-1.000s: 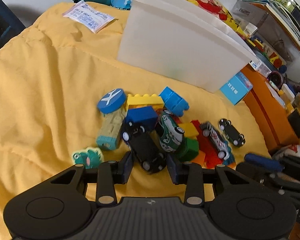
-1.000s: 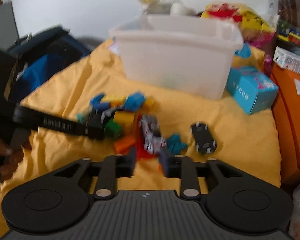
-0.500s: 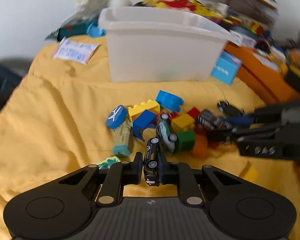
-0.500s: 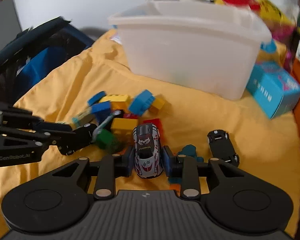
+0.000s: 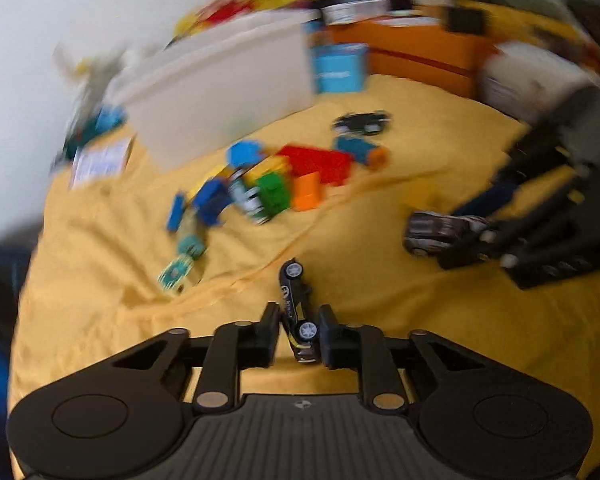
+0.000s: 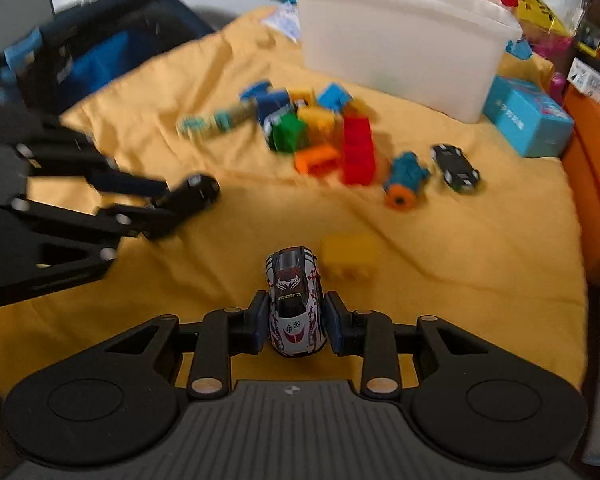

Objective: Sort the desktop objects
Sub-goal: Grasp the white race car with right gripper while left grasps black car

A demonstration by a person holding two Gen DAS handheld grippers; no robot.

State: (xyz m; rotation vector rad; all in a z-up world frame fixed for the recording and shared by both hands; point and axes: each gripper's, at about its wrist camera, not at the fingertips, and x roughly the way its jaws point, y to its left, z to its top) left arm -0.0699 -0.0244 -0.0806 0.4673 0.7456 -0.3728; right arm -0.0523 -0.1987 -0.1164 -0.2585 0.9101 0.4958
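My left gripper point(image 5: 299, 330) is shut on a black toy car point(image 5: 296, 304), held on its side above the yellow cloth point(image 5: 100, 280). My right gripper point(image 6: 296, 320) is shut on a silver and red toy car point(image 6: 294, 300); it also shows in the left wrist view point(image 5: 440, 232). The left gripper with its black car shows in the right wrist view point(image 6: 192, 196). A pile of coloured bricks point(image 6: 320, 128) and a green and white toy car point(image 5: 250, 198) lie mid-cloth. Another black car point(image 6: 456, 166) sits to the right of the pile.
A white plastic bin point(image 6: 400, 44) stands behind the pile. A light blue box point(image 6: 528, 116) and an orange cabinet point(image 6: 596, 168) are at the right. A loose yellow brick point(image 6: 350, 256) and a teal and orange toy point(image 6: 404, 180) lie on the cloth. A dark bag point(image 6: 80, 52) sits left.
Both grippers closed on a toy car each, lifted them from the pile and pulled back toward the near side of the cloth. The left wrist view has swung to the right.
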